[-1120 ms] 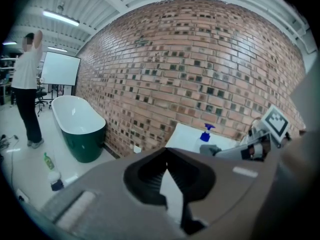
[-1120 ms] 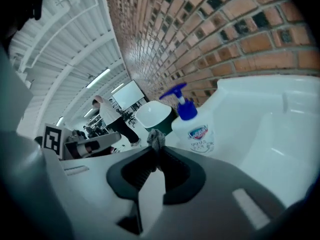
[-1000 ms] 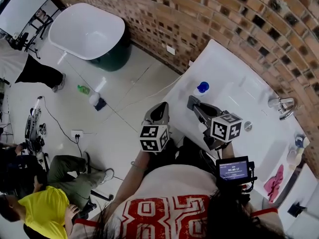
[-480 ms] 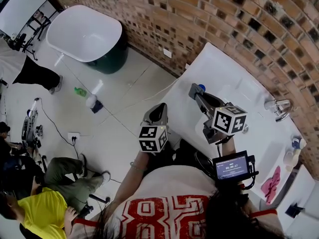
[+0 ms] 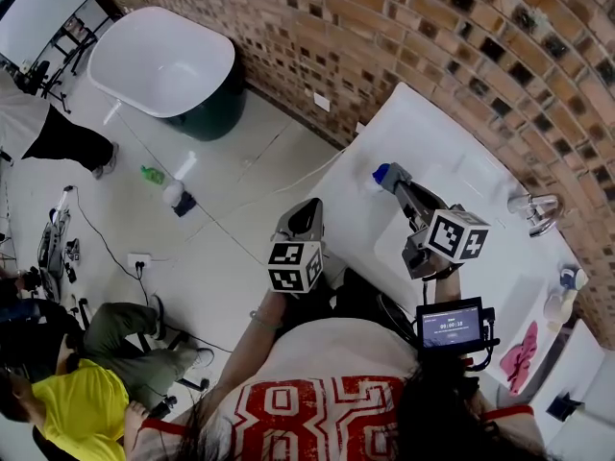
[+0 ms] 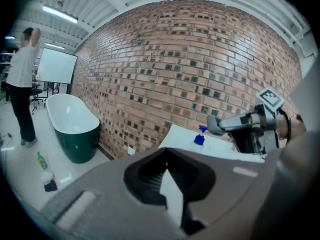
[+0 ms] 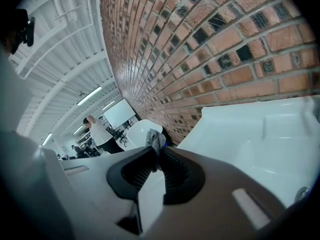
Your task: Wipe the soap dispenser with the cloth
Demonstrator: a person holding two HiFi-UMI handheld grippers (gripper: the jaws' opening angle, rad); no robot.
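The soap dispenser (image 5: pixel 381 174), a pale bottle with a blue pump, stands on the white counter (image 5: pixel 432 133) near its left edge. My right gripper (image 5: pixel 395 177) reaches over the counter, its tip right beside the pump. It is shut on a small grey cloth (image 7: pixel 156 139) that sticks out between the jaws of the right gripper (image 7: pixel 156 148). My left gripper (image 5: pixel 309 206) hangs off the counter's edge, shut with nothing in it. In the left gripper view the left gripper (image 6: pixel 166 151) faces the dispenser (image 6: pixel 199 138) and the right gripper (image 6: pixel 216 125). The dispenser does not show in the right gripper view.
A sink basin (image 5: pixel 480 257) and a chrome faucet (image 5: pixel 534 206) lie to the right on the counter. A pink cloth (image 5: pixel 526 354) and small bottles (image 5: pixel 564 294) sit at the far right. The brick wall (image 5: pixel 404 36) backs the counter. A white bathtub (image 5: pixel 163 60) and people stand on the floor at left.
My right gripper has moved forward and right with the cloth, from beside the dispenser's near side up to its pump. The left gripper has stayed put.
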